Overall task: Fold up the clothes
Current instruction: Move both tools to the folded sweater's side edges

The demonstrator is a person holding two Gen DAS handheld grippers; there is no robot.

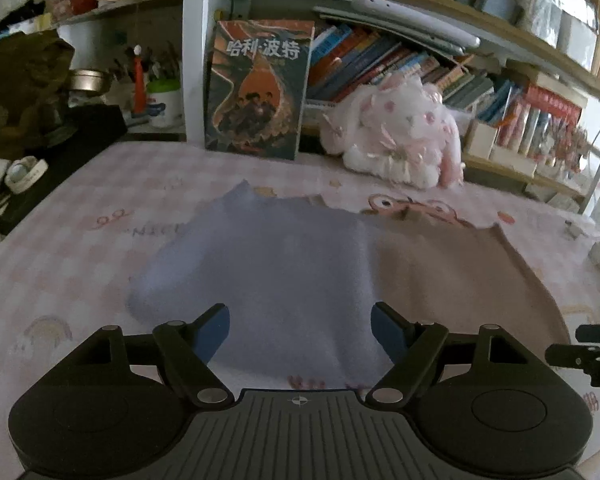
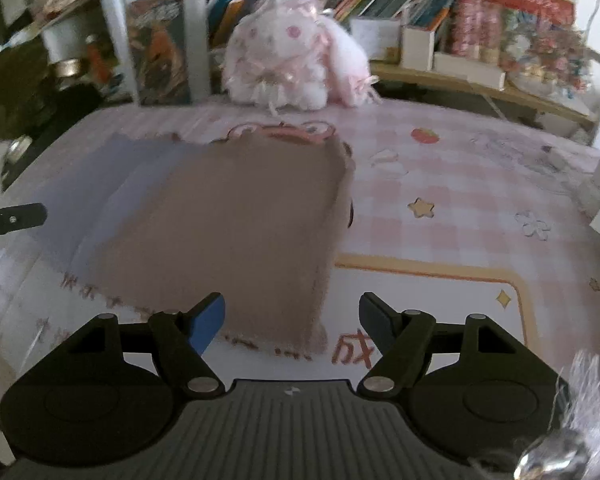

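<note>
A two-tone garment lies flat on the pink checked cloth: a pale blue part (image 1: 268, 264) on the left and a brown part (image 1: 452, 276) on the right. In the right wrist view the brown part (image 2: 228, 216) fills the middle and the blue part (image 2: 100, 184) shows at its left. My left gripper (image 1: 300, 320) hovers over the blue part's near edge, jaws wide apart, nothing between its pads. My right gripper (image 2: 292, 316) stands open above the brown part's near right corner, holding nothing. The other gripper's black tip (image 2: 16, 218) shows at the left edge.
A pink and white plush toy (image 1: 396, 136) and an upright book (image 1: 258, 88) stand at the back of the table. Shelves of books (image 1: 400, 64) run behind. Dark clutter and a metal bowl (image 1: 88, 80) sit at the left. Something white and fluffy (image 2: 584, 412) is at the lower right.
</note>
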